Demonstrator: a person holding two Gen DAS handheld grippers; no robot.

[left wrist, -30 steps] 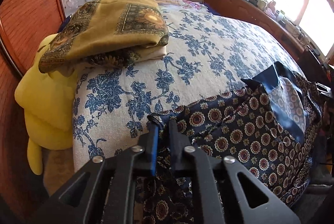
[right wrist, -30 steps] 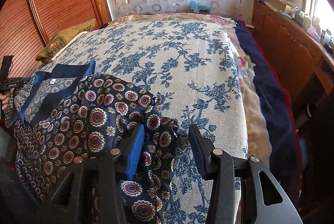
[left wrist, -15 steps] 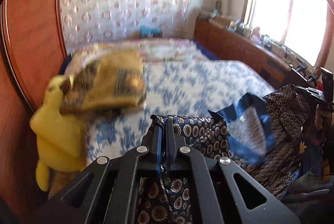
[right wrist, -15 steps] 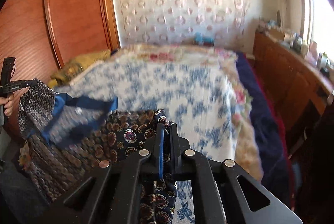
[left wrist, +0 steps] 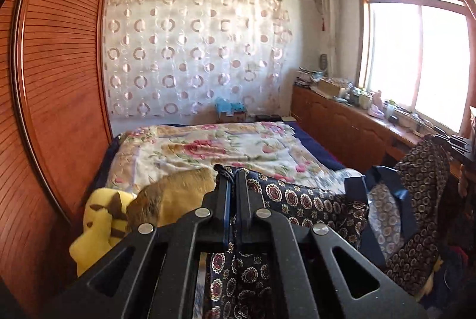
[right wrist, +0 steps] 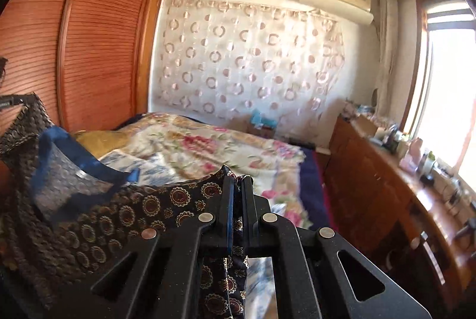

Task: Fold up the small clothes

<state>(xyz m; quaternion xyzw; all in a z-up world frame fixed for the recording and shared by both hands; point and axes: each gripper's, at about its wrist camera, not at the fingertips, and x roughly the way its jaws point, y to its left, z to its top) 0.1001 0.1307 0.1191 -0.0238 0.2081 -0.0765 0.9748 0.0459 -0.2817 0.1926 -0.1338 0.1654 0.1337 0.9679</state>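
A dark navy garment [left wrist: 300, 200] printed with round medallions and trimmed in blue hangs in the air above the bed. My left gripper [left wrist: 232, 173] is shut on one top corner of it. My right gripper [right wrist: 237, 179] is shut on the other corner, with the patterned garment [right wrist: 125, 214] stretching away to the left. The blue neckline [left wrist: 383, 182] sags between the two grips, and the neckline [right wrist: 56, 161] shows its paler inside. In each view the other gripper appears at the frame's edge, pinching the far corner. The lower part of the garment is hidden below my fingers.
The bed [left wrist: 208, 146] carries a floral blanket and a blue-flowered sheet. A folded mustard cloth [left wrist: 178, 194] and a yellow plush toy [left wrist: 98, 223] lie at its left. A wooden wardrobe [left wrist: 53, 87] stands left, a cluttered wooden cabinet [right wrist: 386, 170] under the window right.
Both grippers rose well above the bed with the garment, tilting up so the room's far wall came into view. The right gripper closed on the cloth early in that second.
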